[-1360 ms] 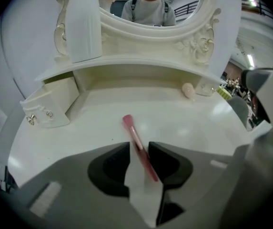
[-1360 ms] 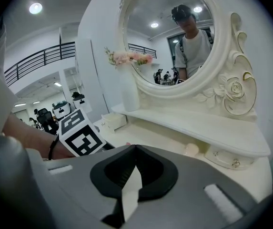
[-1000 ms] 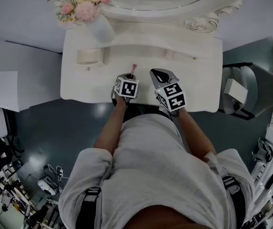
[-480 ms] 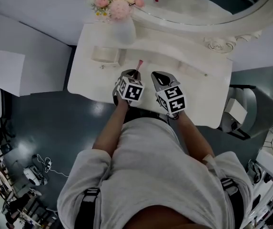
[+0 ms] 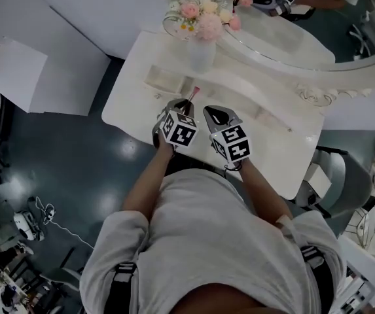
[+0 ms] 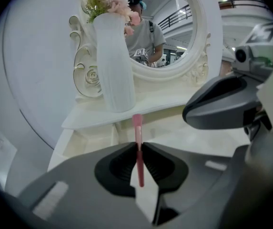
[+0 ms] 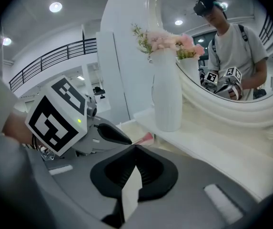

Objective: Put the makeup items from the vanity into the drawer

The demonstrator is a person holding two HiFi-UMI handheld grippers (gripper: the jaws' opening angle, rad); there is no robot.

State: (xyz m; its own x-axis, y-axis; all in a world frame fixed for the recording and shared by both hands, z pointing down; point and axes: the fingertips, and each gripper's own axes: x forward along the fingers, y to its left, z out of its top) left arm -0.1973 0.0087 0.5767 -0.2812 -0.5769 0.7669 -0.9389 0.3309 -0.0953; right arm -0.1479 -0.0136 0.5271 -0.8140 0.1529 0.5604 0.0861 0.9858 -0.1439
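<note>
Your left gripper (image 6: 138, 146) has its jaws pinched almost together on a slim pink makeup stick (image 6: 137, 126), which juts out ahead of them over the white vanity (image 5: 135, 103), toward the white vase (image 6: 113, 70). Just beside it on the right, your right gripper (image 7: 135, 147) has its jaws closed together with nothing between them.

I hold a slim pink makeup stick (image 6: 137, 126) upright, pinched between the jaws of my left tool (image 5: 187, 103), its paler end poking out past them. Just beyond it, a small white drawer (image 5: 165, 81) stands open on the white vanity table (image 5: 131, 103).
</note>
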